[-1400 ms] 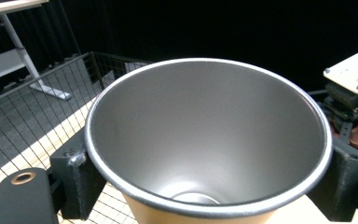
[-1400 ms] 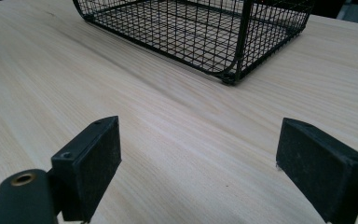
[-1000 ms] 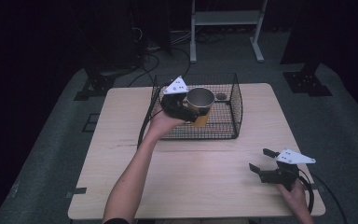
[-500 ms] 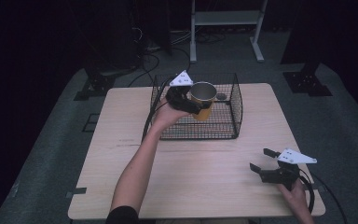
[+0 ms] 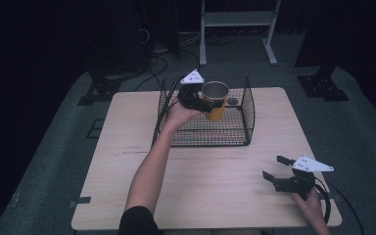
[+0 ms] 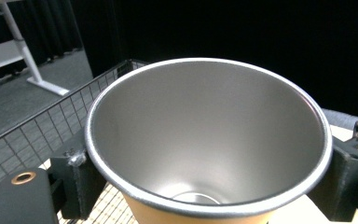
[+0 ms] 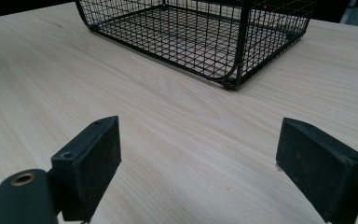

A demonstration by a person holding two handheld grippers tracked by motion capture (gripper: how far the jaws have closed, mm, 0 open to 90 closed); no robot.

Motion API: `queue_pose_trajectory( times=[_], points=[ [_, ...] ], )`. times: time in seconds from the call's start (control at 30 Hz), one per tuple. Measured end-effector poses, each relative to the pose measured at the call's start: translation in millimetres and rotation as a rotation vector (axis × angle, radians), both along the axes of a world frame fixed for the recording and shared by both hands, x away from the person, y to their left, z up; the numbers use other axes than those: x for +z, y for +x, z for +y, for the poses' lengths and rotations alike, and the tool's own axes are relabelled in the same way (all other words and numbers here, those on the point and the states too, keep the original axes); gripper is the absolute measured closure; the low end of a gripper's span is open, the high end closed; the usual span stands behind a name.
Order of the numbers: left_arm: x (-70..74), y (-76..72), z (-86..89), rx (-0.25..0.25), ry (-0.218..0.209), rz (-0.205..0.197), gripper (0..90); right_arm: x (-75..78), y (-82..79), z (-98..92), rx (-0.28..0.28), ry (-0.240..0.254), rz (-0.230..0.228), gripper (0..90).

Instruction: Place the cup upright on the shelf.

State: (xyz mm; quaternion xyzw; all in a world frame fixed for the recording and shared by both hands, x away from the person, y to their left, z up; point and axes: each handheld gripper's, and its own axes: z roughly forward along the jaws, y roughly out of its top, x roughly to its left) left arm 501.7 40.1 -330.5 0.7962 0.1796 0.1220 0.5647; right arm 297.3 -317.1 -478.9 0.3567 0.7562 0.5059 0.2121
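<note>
We are lifting the cup point(image 5: 215, 99) higher over the wire basket point(image 5: 245, 105), toward twelve o'clock, left tool point(image 5: 199, 102) clamped on its sides. Right tool point(image 5: 280, 171) is resting wide open, empty, on the bench point(image 5: 215, 191) at five o'clock.

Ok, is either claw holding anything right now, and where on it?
The left claw grips the yellow steel-lined cup across its sides just below the rim, over the black wire basket. The right claw holds nothing.

Both units: black plastic left hand-held gripper point(image 5: 201, 100) and right hand-held gripper point(image 5: 280, 171), each topped by a pale grey three-cornered plate. Rectangular black jaw blocks, brass-ringed hole near the base, black cable trailing. Person's sleeve point(image 5: 136, 221): short, black.
</note>
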Motion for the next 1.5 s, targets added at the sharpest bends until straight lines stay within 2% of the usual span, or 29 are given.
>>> queue_pose_trajectory(
  times=[0.1,0.3,0.4,0.53,0.63,0.87,1.03,1.17,1.3,1.5],
  points=[
    [-3.7,5.6,0.9,0.013,-0.005,-0.003,13.4,0.0,0.0,-0.4,0.0,0.002,0.0,12.9],
    [-16.5,16.3,4.3,0.011,0.027,0.037,13.4,0.0,0.2,-0.6,0.0,0.005,0.0,12.9],
    [-21.6,20.5,5.1,0.005,0.009,0.057,13.4,0.0,0.2,-0.6,0.002,0.005,-0.002,12.9],
    [-26.4,23.3,1.8,0.01,0.024,0.054,13.4,0.0,0.2,-0.9,0.002,0.009,-0.001,12.9],
    [-31.1,26.1,-0.4,0.006,0.015,0.062,13.4,0.0,0.1,-0.8,0.002,0.007,-0.002,12.9],
    [-40.4,33.3,-8.8,-0.009,0.042,0.073,13.3,0.0,0.1,-1.1,0.005,0.011,-0.001,12.9],
    [-49.1,40.2,-14.6,-0.025,0.088,0.09,13.3,0.0,0.2,-1.5,0.006,0.015,-0.002,12.9],
    [-55.0,42.0,-17.4,-0.032,0.106,0.102,13.3,0.0,0.3,-1.6,0.006,0.019,0.001,12.9],
    [-60.4,44.3,-18.4,-0.039,0.097,0.119,13.3,-0.1,0.3,-1.7,0.009,0.016,-0.001,12.9],
    [-67.3,45.5,-21.7,-0.048,0.129,0.126,13.3,-0.1,0.4,-1.8,0.005,0.018,-0.001,12.9]
  ],
)
